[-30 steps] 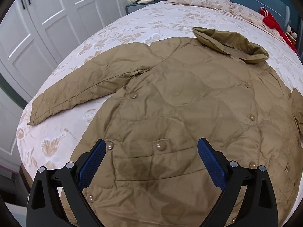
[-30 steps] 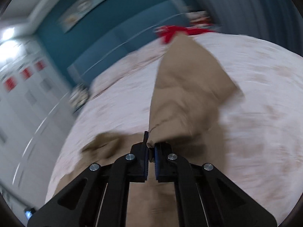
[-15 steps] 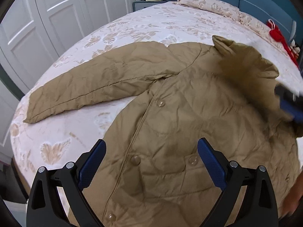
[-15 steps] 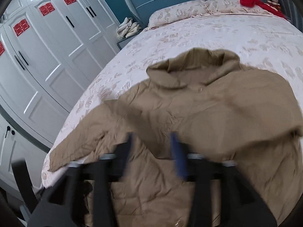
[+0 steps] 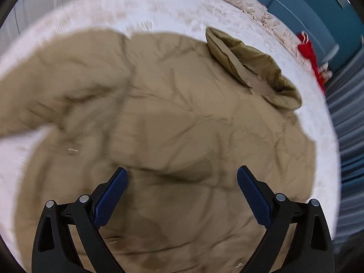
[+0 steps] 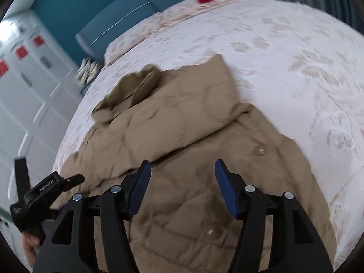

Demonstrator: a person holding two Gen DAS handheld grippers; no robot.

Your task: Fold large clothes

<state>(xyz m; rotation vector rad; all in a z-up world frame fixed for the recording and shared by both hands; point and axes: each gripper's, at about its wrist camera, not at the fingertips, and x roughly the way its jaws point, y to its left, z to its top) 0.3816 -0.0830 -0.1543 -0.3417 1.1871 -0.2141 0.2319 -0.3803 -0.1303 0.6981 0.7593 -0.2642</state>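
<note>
Clearly your tan quilted jacket [image 6: 204, 150], spread on the bed [image 6: 284, 52], looks puffy, soft and light, so with left tool [image 5: 180, 177] and right tool [image 6: 182, 168] both released and empty, pinch a seam or cuff.

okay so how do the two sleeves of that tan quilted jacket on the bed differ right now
The sleeve on the robot's right side is folded inward and lies on top of the tan quilted jacket's body. The other sleeve is spread outward over the floral bedspread, not yet folded. In their views, the folded one shows its cuff end; the other runs out of frame, blurred. Both are the same tan quilted fabric.
</note>
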